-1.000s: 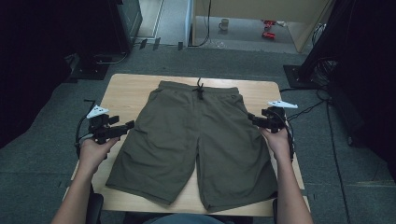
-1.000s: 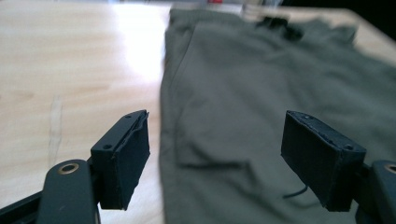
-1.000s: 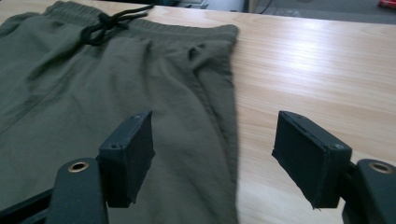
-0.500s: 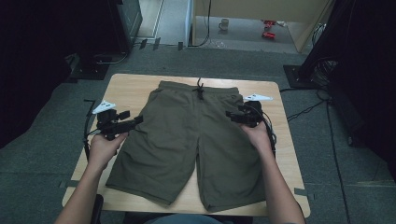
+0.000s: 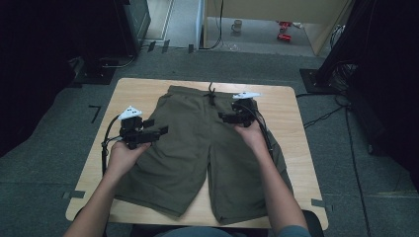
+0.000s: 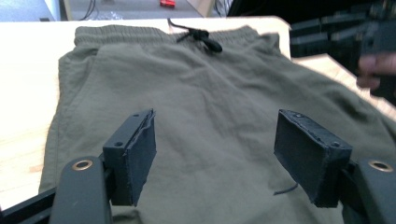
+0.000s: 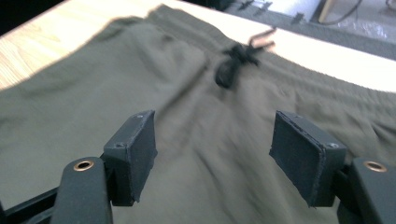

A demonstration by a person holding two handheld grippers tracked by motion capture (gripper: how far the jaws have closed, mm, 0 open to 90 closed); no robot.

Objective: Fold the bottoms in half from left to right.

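Olive-green shorts lie flat on the wooden table, waistband at the far side, with a black drawstring knotted at its middle. My left gripper hovers over the shorts' left hip, pointing right; its jaws have just been opening a little and nothing is between them. My right gripper hovers over the right hip below the waistband, pointing left, open and empty. In the left gripper view the pads frame bare fabric. The right gripper view shows the drawstring ahead of its jaws.
The table's bare wood shows along the left and right edges. Cables run over the grey floor to the right. A mug and a red object sit on the floor far behind. Dark equipment stands at both sides.
Both hands have moved inward from the table's side edges over the shorts, the right one farther. Both grippers now hang above the fabric near the hips.
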